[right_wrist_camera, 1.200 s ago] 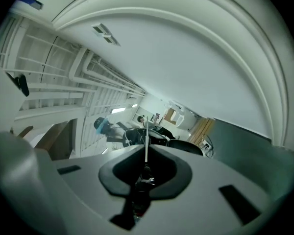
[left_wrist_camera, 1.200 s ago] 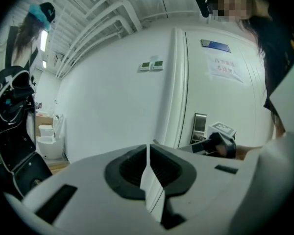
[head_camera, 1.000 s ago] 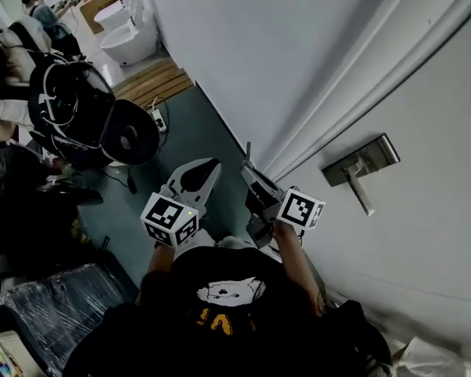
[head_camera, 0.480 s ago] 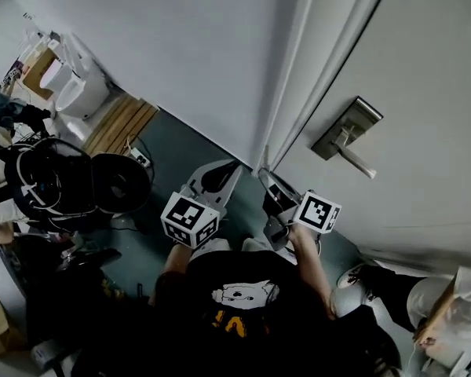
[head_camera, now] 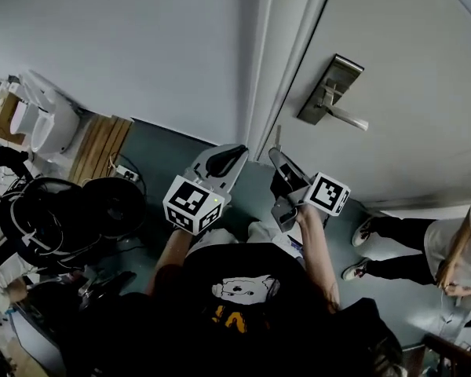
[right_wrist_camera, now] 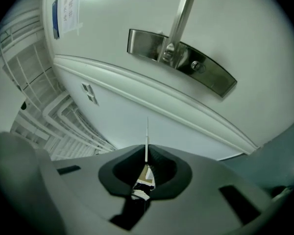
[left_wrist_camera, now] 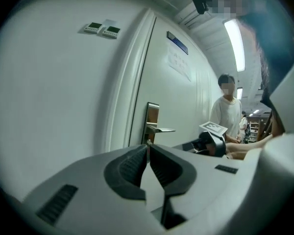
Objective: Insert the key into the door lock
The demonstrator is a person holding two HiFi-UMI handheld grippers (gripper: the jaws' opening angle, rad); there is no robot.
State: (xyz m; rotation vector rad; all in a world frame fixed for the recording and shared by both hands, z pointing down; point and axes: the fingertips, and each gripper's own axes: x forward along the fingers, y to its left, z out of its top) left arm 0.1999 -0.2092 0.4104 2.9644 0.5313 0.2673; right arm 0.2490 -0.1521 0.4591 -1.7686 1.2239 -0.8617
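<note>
The door's steel lock plate [head_camera: 330,89] with its lever handle [head_camera: 347,119] sits up and right of both grippers in the head view. My right gripper [head_camera: 275,155] is shut on a thin key [right_wrist_camera: 147,141]; its blade points toward the door below the lock plate [right_wrist_camera: 186,62], well short of the round keyhole [right_wrist_camera: 196,66] beside the handle [right_wrist_camera: 180,18]. To its left, my left gripper [head_camera: 237,152] is shut with nothing in it. The left gripper view shows those jaw tips touching [left_wrist_camera: 148,148], the lock plate [left_wrist_camera: 152,121] beyond them and the right gripper [left_wrist_camera: 211,142] to the right.
A person in a white shirt [left_wrist_camera: 230,114] stands by the door at right, their legs [head_camera: 400,246] on the teal floor. Black gear with cables [head_camera: 71,210], a wooden mat [head_camera: 98,148] and white toilets [head_camera: 35,124] lie at left. The door frame [head_camera: 279,61] runs beside a white wall.
The head view has swung right, so the lock plate now sits higher and nearer the middle. Both grippers have risen a little toward the door. The standing person's legs have come into view.
</note>
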